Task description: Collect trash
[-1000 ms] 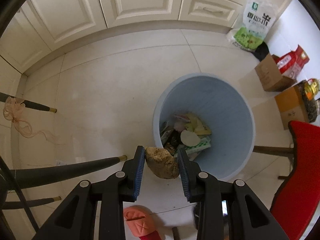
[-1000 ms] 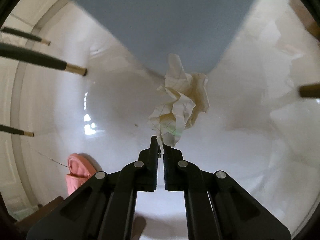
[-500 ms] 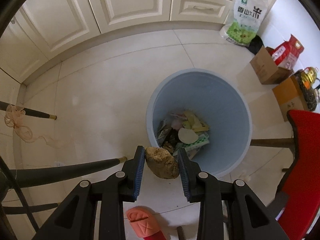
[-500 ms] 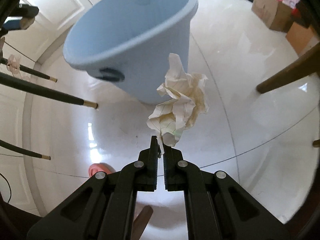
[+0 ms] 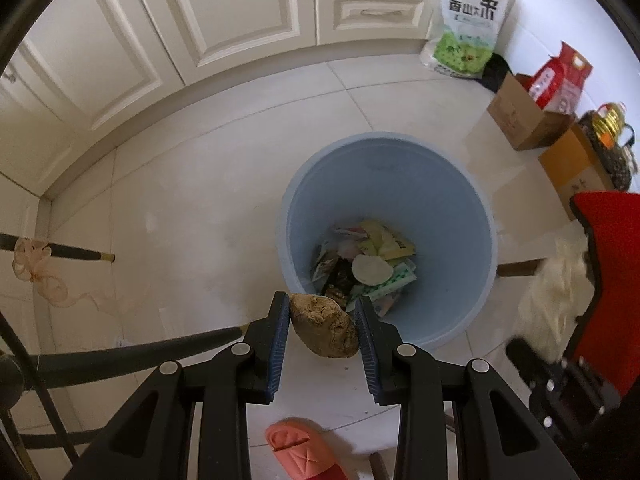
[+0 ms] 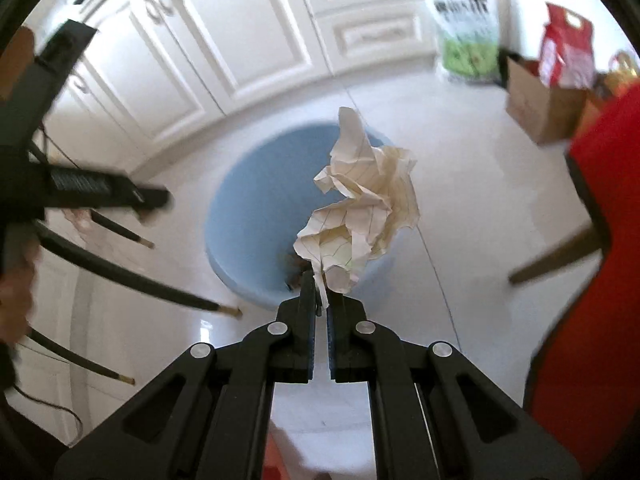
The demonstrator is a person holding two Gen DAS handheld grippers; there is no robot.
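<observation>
A light blue bin [image 5: 448,184] stands on the tiled floor with several wrappers [image 5: 368,264] at its bottom. My left gripper [image 5: 322,314] is shut on a brown lump of trash [image 5: 324,330] and holds it above the bin's near rim. My right gripper [image 6: 322,284] is shut on a crumpled cream paper [image 6: 364,208], raised above the bin [image 6: 248,208]. The paper and right gripper also show blurred at the right of the left wrist view [image 5: 556,292].
White cabinets [image 5: 240,12] line the back. A rice bag [image 5: 466,20], cardboard boxes [image 5: 520,120] and a red bag [image 5: 558,80] stand at the right. A red chair [image 5: 616,280] is at the right, dark chair legs [image 5: 132,354] at the left, a pink slipper [image 5: 300,450] near me.
My right gripper has risen from floor level beside the bin to above it, carrying the paper. My left gripper has drawn back a little with the lump still held.
</observation>
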